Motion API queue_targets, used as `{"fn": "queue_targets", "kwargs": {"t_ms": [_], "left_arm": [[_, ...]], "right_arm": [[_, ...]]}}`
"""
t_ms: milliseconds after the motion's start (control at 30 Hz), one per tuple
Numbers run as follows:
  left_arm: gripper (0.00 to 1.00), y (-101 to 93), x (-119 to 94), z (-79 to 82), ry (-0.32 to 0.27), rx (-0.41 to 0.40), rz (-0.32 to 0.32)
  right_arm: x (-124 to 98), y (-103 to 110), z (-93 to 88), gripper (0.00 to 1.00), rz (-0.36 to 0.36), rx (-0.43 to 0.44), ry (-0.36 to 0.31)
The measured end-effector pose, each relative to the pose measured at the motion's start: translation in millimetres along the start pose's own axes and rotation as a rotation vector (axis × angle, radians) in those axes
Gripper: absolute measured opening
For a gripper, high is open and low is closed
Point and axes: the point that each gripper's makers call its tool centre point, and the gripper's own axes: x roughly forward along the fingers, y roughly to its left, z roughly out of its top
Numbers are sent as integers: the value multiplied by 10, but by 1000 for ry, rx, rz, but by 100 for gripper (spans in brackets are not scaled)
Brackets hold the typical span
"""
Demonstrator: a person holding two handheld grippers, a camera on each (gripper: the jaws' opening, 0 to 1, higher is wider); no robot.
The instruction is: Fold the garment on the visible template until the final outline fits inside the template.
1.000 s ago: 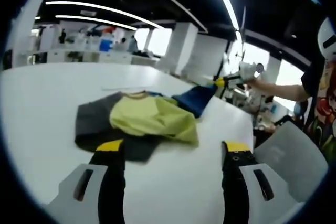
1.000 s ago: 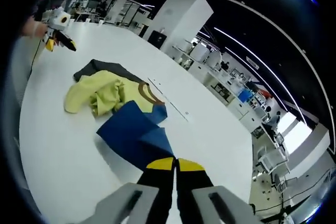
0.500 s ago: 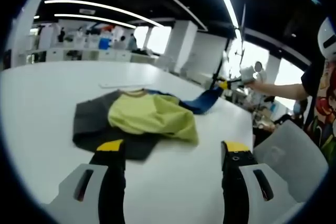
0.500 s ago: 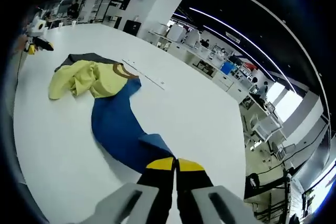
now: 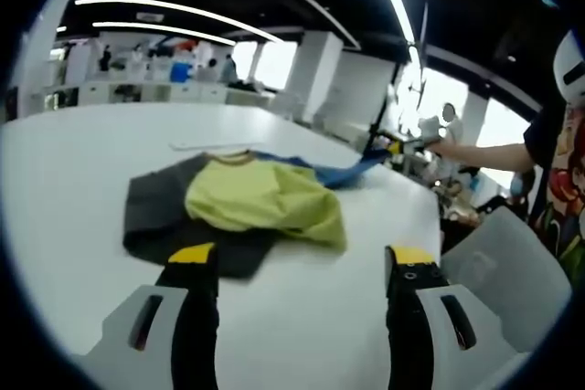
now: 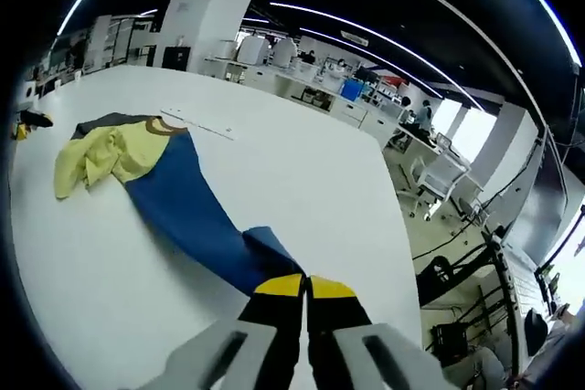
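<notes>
My right gripper [image 6: 305, 285] is clamped on the garment's blue part [image 6: 187, 212], stretched toward ten o'clock. My left gripper [image 5: 300, 255] hangs wide, garment [image 5: 247, 198] at twelve, on the table [image 5: 82, 162].

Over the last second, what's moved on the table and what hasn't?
The right gripper, shut on the blue garment, has pulled it out from a bunched fold into a long strip. The yellow-green garment and dark garment stayed put; the left gripper stayed open.
</notes>
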Motion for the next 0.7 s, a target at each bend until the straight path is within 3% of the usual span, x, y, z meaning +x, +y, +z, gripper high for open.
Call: {"fn": "queue_targets", "kwargs": {"t_ms": [133,467,533,700], "left_arm": [[70,-13,17,6,2,1,-5],[70,-11,2,12,5,1,1],[70,-7,-9,9,7,2,5],[70,-2,-23,-2,12,0,12]], "right_arm": [[35,-73,-164,0,-15,28,23],[169,-260,-566,0,-53,268,53],[156,-163,-582,0,-52,288,71],[222,-149,-748,0,-53,323,100]]}}
